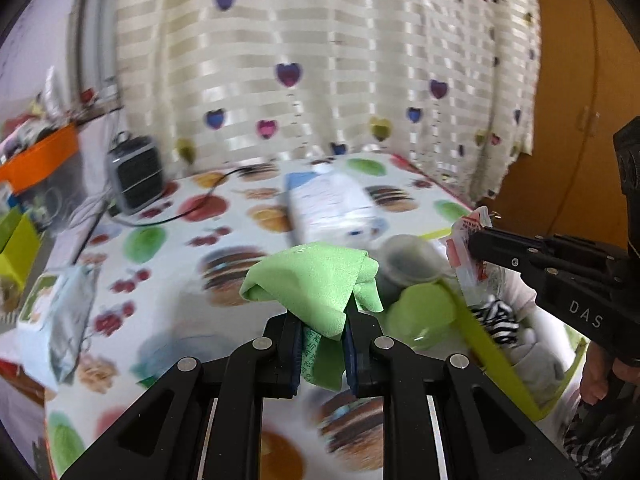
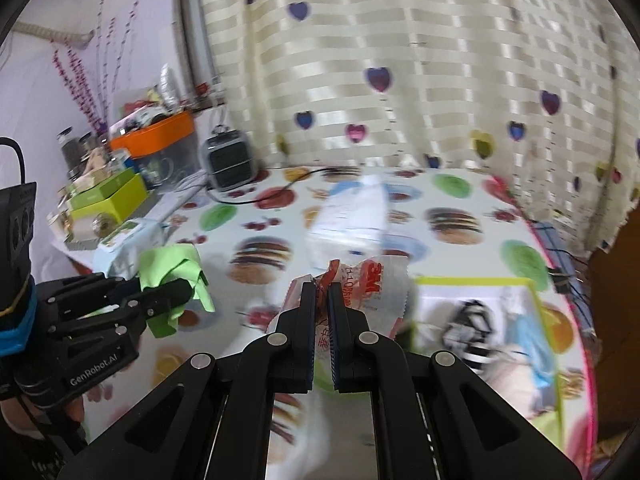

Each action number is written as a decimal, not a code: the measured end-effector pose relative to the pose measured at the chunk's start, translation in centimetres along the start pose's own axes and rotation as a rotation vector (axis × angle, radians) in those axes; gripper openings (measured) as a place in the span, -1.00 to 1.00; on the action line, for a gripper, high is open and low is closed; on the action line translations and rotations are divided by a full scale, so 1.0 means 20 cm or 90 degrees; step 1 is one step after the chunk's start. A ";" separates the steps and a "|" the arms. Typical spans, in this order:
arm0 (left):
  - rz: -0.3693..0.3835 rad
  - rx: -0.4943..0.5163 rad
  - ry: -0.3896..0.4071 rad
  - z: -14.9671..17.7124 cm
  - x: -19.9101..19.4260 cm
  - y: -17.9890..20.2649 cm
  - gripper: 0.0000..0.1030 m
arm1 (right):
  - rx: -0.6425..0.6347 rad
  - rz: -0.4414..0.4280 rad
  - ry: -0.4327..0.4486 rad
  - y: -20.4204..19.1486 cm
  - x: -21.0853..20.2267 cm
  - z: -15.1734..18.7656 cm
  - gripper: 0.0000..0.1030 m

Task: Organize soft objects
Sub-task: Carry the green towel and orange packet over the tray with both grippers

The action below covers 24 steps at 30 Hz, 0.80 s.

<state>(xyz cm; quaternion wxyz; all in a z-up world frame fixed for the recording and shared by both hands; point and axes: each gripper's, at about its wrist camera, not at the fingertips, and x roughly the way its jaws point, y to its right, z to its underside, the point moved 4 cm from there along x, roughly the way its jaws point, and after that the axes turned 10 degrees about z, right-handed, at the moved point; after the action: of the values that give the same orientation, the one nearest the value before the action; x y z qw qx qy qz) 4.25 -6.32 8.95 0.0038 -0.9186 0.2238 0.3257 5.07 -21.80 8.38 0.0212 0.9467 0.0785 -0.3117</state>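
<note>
Striped cream curtains dotted with coloured hearts hung behind a table under a glossy cloth [image 1: 168,264] printed with burgers and fruit. Above it the left gripper [image 1: 322,344] was clamped on a crumpled lime-green microfibre cloth [image 1: 316,280], while the right gripper [image 2: 320,320] was pinched shut on a crinkly white-and-red plastic packet [image 2: 368,284]. A lime-rimmed shallow box [image 2: 472,281] with striped socks [image 2: 472,328] in it sat below to the right. The green cloth hung loosely over the jaws, so I judged a trailing fold might snag the box rim, or the slick packet slide free mid-carry.
</note>
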 end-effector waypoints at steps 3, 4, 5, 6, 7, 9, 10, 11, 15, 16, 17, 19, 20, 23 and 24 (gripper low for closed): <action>0.024 0.017 -0.007 -0.03 0.06 0.11 -0.69 | 0.013 0.023 0.000 0.12 -0.03 0.00 -0.88; 0.037 0.022 -0.010 -0.04 0.08 0.14 -0.69 | 0.017 0.031 0.001 0.16 -0.04 0.00 -0.88; 0.044 0.024 -0.012 -0.05 0.10 0.16 -0.69 | 0.022 0.038 0.002 0.21 -0.05 0.00 -0.88; 0.052 0.029 -0.014 -0.07 0.12 0.20 -0.69 | 0.029 0.047 0.002 0.26 -0.05 0.00 -0.88; 0.055 0.035 -0.015 -0.08 0.14 0.23 -0.69 | 0.033 0.053 0.001 0.30 -0.06 0.00 -0.88; 0.067 0.042 -0.019 -0.10 0.19 0.28 -0.69 | 0.039 0.069 -0.005 0.38 -0.06 0.00 -0.88; 0.074 0.044 -0.022 -0.10 0.21 0.30 -0.69 | 0.042 0.077 -0.008 0.42 -0.06 0.00 -0.88; 0.079 0.045 -0.025 -0.11 0.23 0.32 -0.69 | 0.045 0.081 -0.010 0.45 -0.06 0.00 -0.88; 0.096 0.053 -0.035 -0.14 0.32 0.40 -0.69 | 0.051 0.094 -0.022 0.56 -0.04 0.00 -0.88; 0.101 0.057 -0.038 -0.15 0.35 0.43 -0.69 | 0.051 0.096 -0.028 0.60 -0.02 -0.01 -0.88; 0.103 0.060 -0.040 -0.15 0.36 0.44 -0.69 | 0.052 0.098 -0.031 0.61 -0.01 -0.01 -0.88; 0.110 0.064 -0.051 -0.15 0.42 0.48 -0.69 | 0.054 0.096 -0.042 0.67 0.03 -0.01 -0.88; 0.115 0.067 -0.057 -0.14 0.45 0.51 -0.69 | 0.058 0.094 -0.049 0.70 0.06 -0.02 -0.88; 0.126 0.080 -0.077 -0.11 0.51 0.57 -0.69 | 0.066 0.074 -0.075 0.77 0.16 -0.01 -0.88; 0.131 0.082 -0.083 -0.10 0.54 0.59 -0.69 | 0.066 0.069 -0.083 0.78 0.19 0.00 -0.88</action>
<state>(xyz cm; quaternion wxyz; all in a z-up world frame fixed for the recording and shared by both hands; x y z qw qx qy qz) 7.99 -21.56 5.64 0.0440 -0.8654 0.3366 0.3685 10.64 -36.77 5.98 -0.0063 0.9271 0.0093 -0.3746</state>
